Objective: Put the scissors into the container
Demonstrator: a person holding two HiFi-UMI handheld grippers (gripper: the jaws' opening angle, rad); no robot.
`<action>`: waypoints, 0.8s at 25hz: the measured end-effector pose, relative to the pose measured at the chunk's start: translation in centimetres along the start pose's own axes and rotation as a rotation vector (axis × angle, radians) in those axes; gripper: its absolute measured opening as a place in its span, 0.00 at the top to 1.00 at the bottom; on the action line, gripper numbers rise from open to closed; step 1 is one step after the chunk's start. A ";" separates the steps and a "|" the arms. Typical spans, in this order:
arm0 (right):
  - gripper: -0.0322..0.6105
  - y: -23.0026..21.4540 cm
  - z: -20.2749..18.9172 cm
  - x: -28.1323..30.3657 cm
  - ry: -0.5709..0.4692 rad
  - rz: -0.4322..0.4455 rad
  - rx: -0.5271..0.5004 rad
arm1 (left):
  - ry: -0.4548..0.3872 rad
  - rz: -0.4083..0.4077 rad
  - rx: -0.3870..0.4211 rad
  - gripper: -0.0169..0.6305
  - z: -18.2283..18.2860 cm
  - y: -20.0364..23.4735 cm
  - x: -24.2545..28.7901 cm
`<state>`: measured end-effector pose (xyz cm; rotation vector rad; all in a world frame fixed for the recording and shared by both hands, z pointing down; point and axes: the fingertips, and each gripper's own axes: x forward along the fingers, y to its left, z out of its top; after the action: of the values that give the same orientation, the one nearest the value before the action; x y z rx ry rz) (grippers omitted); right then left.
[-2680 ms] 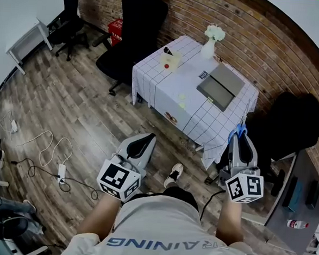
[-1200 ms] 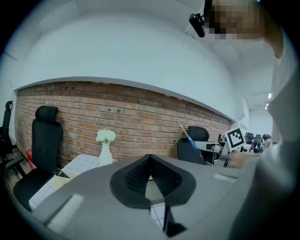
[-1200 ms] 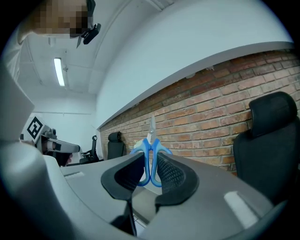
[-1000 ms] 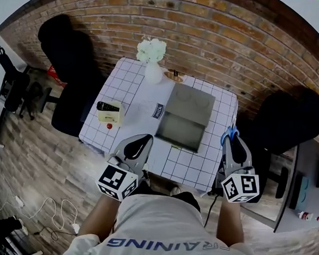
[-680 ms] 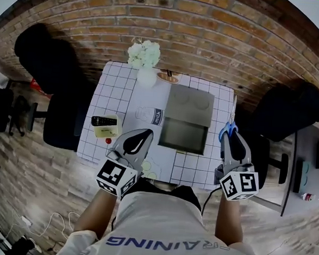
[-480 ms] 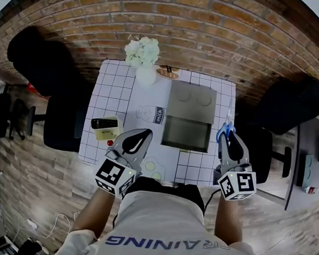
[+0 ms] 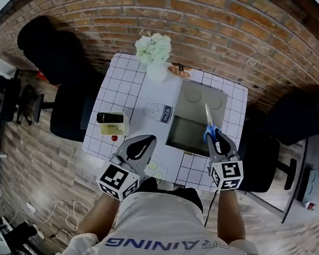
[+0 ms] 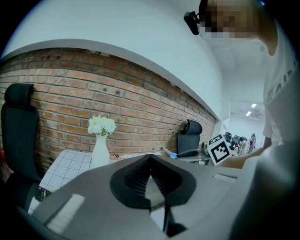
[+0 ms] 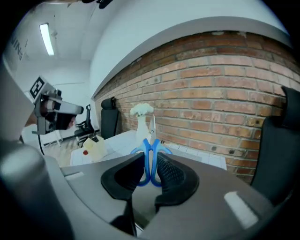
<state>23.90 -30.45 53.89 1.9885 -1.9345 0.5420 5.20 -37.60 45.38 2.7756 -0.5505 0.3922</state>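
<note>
My right gripper (image 7: 213, 137) is shut on blue-handled scissors (image 7: 209, 128), whose blades point up and away over the grey open container (image 7: 187, 134) on the checked table (image 7: 118, 88). In the right gripper view the scissors (image 9: 151, 157) stand upright between the pads, handles clamped. My left gripper (image 7: 146, 139) hangs over the table's near edge, left of the container, shut with nothing in it. The left gripper view shows its pads (image 8: 140, 176) meeting and the scissors (image 8: 172, 154) off to the right.
On the table stand a white vase of flowers (image 7: 154, 56), a lying milk carton (image 7: 160, 112) and a yellow box with a black remote (image 7: 111, 124). Black office chairs stand left (image 7: 68, 112) and right (image 7: 304, 121) of it. A brick wall (image 7: 210, 29) runs behind.
The person has walked up to the table. My right gripper has carried the scissors left, from beside the table's right edge to over the container. The left gripper has kept its place.
</note>
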 end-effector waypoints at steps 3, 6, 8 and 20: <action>0.79 1.4 -3.4 2.7 0.125 0.070 -0.070 | 0.006 0.026 -0.020 0.97 -0.5 0.5 -0.3; 0.79 3.0 -6.5 4.4 0.224 0.126 -0.146 | 0.014 0.047 -0.032 0.97 -1.1 1.0 -0.5; 0.79 4.0 -8.5 5.2 0.281 0.160 -0.183 | 0.018 0.062 -0.041 0.97 -1.5 1.5 -0.7; 0.79 4.2 -16.0 8.6 0.601 0.216 -0.346 | 0.021 0.102 -0.075 0.97 -1.7 3.1 -1.0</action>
<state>19.05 -30.54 71.91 1.2302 -1.7140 0.7033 2.66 -39.45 47.34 2.6761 -0.6897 0.4131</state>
